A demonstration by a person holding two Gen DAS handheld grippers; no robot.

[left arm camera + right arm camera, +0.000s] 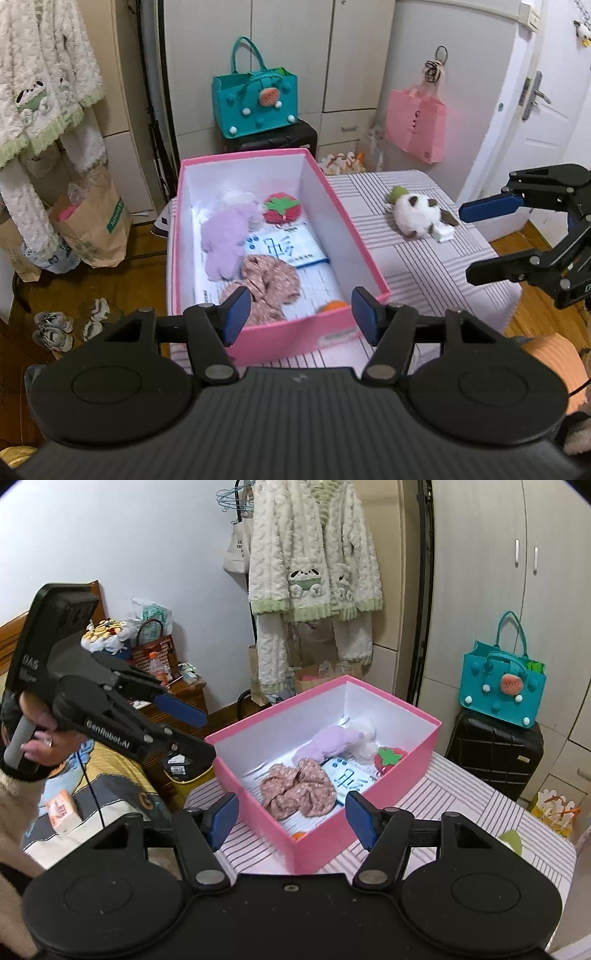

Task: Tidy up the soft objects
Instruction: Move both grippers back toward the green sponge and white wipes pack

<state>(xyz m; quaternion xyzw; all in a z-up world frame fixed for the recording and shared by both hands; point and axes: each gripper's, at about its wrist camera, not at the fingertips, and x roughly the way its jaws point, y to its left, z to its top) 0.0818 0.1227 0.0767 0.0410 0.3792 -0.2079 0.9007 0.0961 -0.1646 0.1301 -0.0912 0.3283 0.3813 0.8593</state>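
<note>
A pink box (369,254) with a white inside stands on the striped table (424,266). In it lie a purple plush (223,240), a red strawberry pad (281,207), a floral scrunchie (267,284), a white packet (284,249) and something orange (332,305). A white and brown plush (415,216) lies on the table right of the box. My left gripper (301,314) is open and empty above the box's near end. My right gripper (291,818) is open and empty over the box's near corner (295,853); it also shows at the right of the left wrist view (469,243).
A teal felt bag (255,99) sits on a black suitcase (495,753) behind the table. A pink bag (415,123) hangs on the cabinet. Fleece clothes (314,565) hang on a rack, paper bags (92,225) below. A bed (92,794) lies at the left.
</note>
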